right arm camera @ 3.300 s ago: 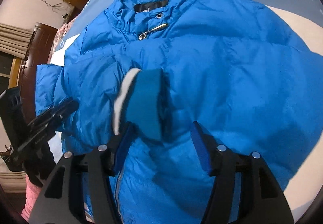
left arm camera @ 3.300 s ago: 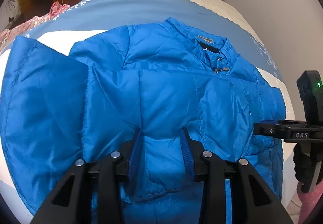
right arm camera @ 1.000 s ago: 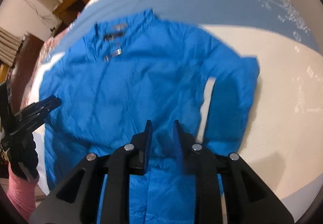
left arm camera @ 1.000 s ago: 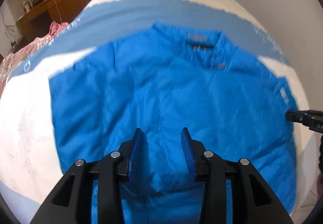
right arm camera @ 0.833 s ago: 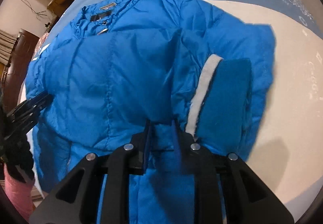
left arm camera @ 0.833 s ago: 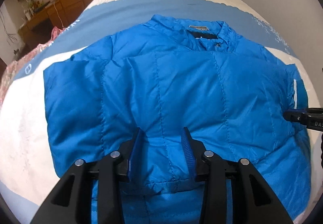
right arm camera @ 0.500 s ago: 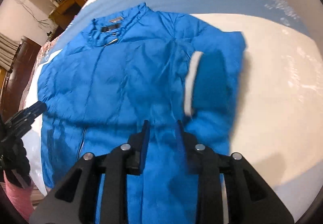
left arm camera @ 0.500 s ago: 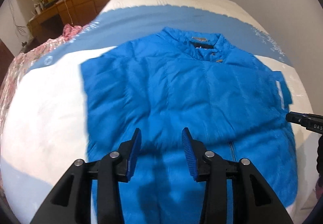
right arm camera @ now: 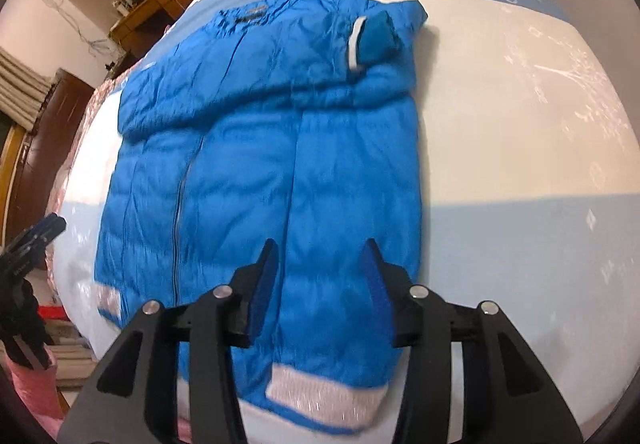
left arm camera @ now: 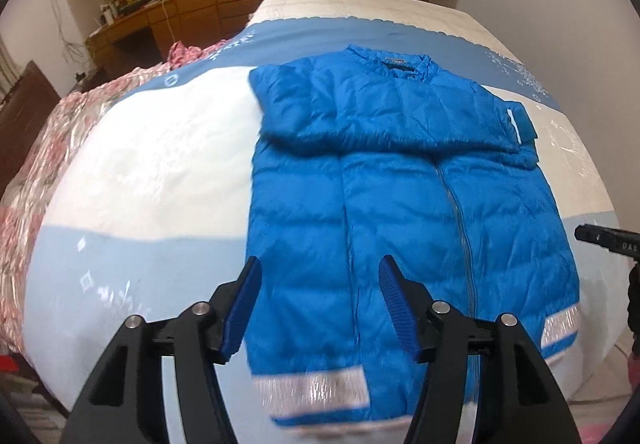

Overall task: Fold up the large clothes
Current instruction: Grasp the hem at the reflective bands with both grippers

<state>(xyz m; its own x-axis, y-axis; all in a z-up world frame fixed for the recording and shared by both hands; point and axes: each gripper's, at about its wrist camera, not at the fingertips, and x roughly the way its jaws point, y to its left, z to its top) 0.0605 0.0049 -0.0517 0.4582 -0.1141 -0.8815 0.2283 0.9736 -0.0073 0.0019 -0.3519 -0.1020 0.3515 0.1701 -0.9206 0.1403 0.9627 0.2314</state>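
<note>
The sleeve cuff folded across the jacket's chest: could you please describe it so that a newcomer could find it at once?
Start at the bed with its white and pale blue cover, where a bright blue padded jacket lies front up. Both sleeves are folded across its chest below the collar. The cuff ends the top sleeve: a darker blue knit band edged by a white stripe, unlike the shiny quilted fabric around it.

Bare bedspread (left arm camera: 152, 164) lies free either side of the blue jacket (left arm camera: 400, 204), pink quilt (left arm camera: 52, 132) heaped along its far-left edge
</note>
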